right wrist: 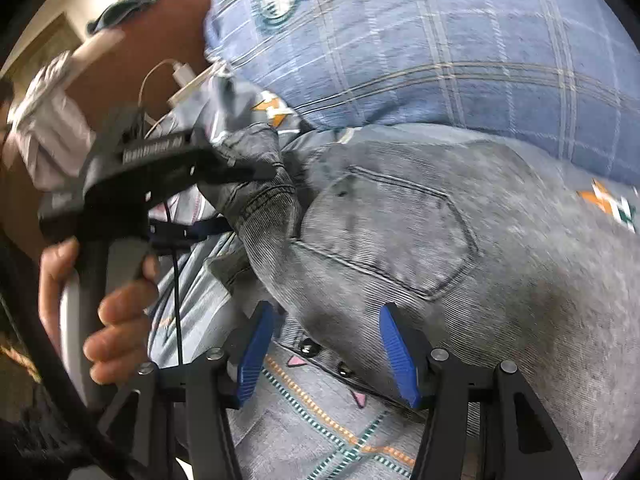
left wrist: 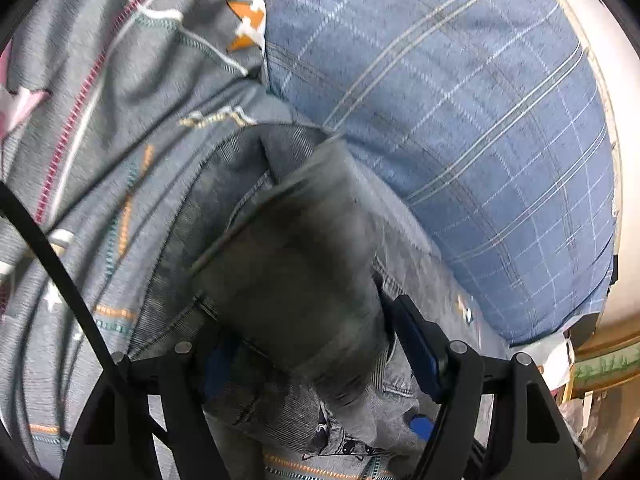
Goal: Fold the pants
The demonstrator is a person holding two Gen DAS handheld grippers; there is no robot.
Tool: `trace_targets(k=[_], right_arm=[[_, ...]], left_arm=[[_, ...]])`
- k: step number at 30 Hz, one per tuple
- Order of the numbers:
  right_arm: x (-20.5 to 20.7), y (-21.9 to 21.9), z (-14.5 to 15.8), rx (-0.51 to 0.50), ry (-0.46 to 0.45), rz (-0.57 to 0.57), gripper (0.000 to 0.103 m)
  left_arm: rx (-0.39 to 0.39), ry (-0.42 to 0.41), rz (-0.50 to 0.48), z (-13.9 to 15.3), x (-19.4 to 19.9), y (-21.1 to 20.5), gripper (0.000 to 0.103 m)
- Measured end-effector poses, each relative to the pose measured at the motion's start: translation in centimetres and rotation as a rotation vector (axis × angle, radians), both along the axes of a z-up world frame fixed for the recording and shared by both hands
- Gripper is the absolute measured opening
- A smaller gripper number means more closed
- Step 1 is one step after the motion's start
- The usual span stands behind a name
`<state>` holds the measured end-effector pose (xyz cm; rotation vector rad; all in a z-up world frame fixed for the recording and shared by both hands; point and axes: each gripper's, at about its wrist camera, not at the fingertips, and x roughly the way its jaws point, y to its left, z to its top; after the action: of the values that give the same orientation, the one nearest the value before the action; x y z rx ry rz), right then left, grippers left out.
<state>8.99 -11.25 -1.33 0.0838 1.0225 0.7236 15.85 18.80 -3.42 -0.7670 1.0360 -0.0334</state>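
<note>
Grey washed denim pants lie bunched on a bed, back pocket facing up. In the left wrist view a thick fold of the pants fills the space between the blue pads; my left gripper is shut on it and lifts it. The right wrist view shows the left gripper from outside, its black jaws clamped on a pants edge, held by a hand. My right gripper is open, its blue pads on either side of the pants' near edge, not pinching it.
The bed has a grey sheet with orange and teal stitching and stars. A blue plaid pillow lies behind the pants; it also shows in the right wrist view. A white charger and cable lie at the left bed edge.
</note>
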Motion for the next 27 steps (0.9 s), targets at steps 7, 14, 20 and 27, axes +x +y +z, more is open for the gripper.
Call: trace_targets(k=[7, 14, 20, 27], right_arm=[[0.2, 4.3, -1.8, -0.123, -0.041, 0.015, 0.027], [-0.7, 3.9, 0.0, -0.030, -0.014, -0.010, 0.003], [-3.1, 3.4, 0.8, 0.007, -0.017, -0.001, 0.002], [-2.1, 2.9, -2.4, 0.081, 0.089, -0.054, 0.006]], left_arm=[[0.009, 0.094, 0.029, -1.7, 0.1, 1.1, 0.022], [-0.011, 0.049, -0.002, 1.3, -2.6, 1.3, 0.012], [0.039, 0.131, 0.035, -1.5, -3.7, 2.3, 0.014], [0.060, 0.079, 0.088, -2.0, -3.1, 2.8, 0.061]])
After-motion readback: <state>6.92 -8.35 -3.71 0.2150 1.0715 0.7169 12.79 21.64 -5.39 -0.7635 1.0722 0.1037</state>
